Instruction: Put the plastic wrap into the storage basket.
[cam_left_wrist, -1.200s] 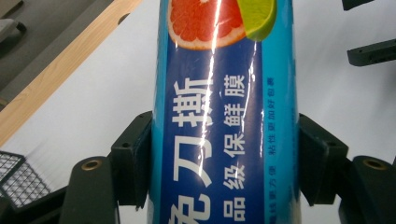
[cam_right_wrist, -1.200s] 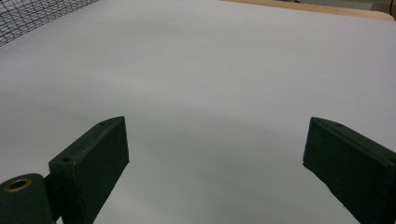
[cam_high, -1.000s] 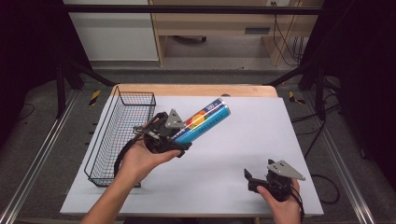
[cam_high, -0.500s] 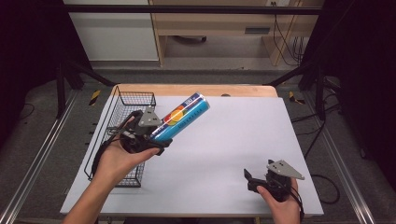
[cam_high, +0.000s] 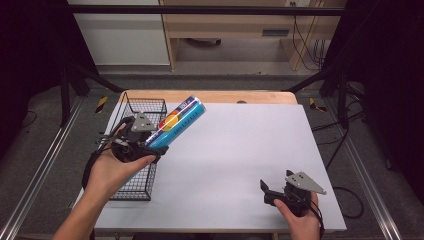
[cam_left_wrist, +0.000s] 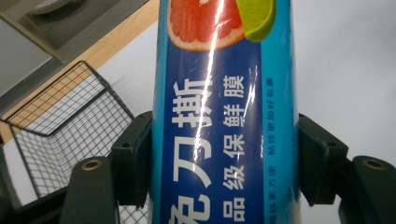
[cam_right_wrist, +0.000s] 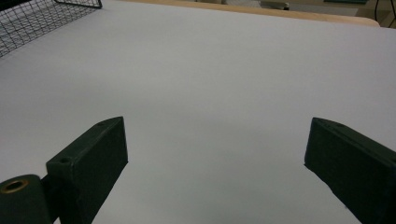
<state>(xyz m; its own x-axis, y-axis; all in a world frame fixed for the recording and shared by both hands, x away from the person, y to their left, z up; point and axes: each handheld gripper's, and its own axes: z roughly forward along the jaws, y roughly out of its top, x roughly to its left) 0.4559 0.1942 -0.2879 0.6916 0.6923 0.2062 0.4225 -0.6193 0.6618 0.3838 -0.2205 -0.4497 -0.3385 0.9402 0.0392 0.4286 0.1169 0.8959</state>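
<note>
A long blue box of cling film (cam_high: 176, 124) with a grapefruit and lime picture is held in the air, tilted up to the right, over the right rim of the black wire basket (cam_high: 131, 176). My left gripper (cam_high: 150, 145) is shut on its lower end; in the left gripper view both jaws press against the blue box (cam_left_wrist: 224, 121). My right gripper (cam_high: 266, 191) rests near the table's front right edge, jaws wide apart with bare white surface between them (cam_right_wrist: 215, 154).
The wire basket (cam_left_wrist: 60, 135) stands along the left side of the white tabletop (cam_high: 240, 145), with a wooden strip at the far edge. Dark metal frame rails and cables surround the table.
My left gripper has carried the blue box leftward from the table's middle to above the basket's right rim. The right gripper has stayed put.
</note>
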